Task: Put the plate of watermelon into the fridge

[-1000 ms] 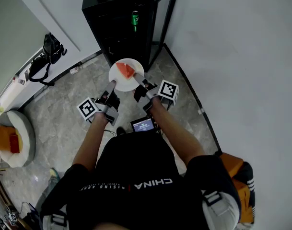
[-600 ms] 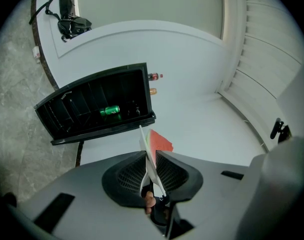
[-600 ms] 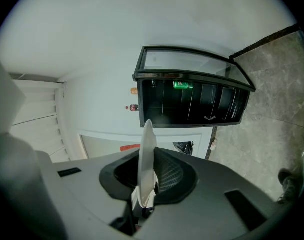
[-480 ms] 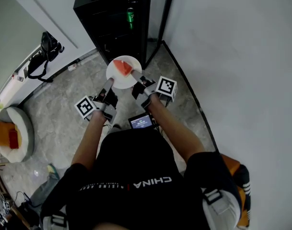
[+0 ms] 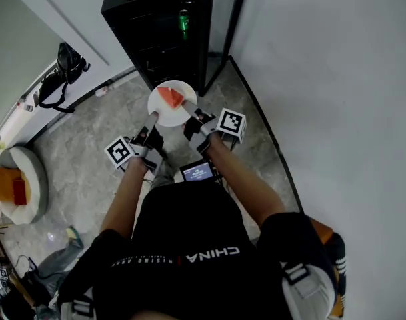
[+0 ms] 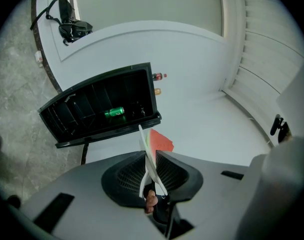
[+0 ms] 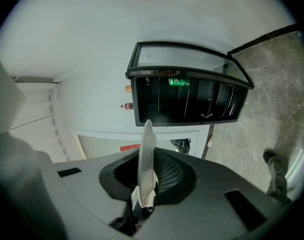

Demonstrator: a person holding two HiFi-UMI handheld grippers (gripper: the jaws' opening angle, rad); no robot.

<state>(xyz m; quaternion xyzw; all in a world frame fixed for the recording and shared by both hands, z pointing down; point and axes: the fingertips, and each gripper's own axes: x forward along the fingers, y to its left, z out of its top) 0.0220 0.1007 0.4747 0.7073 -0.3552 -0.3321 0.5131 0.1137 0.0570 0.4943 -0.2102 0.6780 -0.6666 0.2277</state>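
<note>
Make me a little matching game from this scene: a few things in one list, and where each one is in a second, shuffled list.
Things:
1. plate
2. watermelon slice
3. green can
4. black bag

Places:
A. on a shelf inside the open black fridge
B. left of the fridge, at the edge of the floor
C. lying on the plate
D. clamped at its rim by the left tongs and the right tongs

Pairs: 1-D, 2-C, 3-A, 4-B.
</note>
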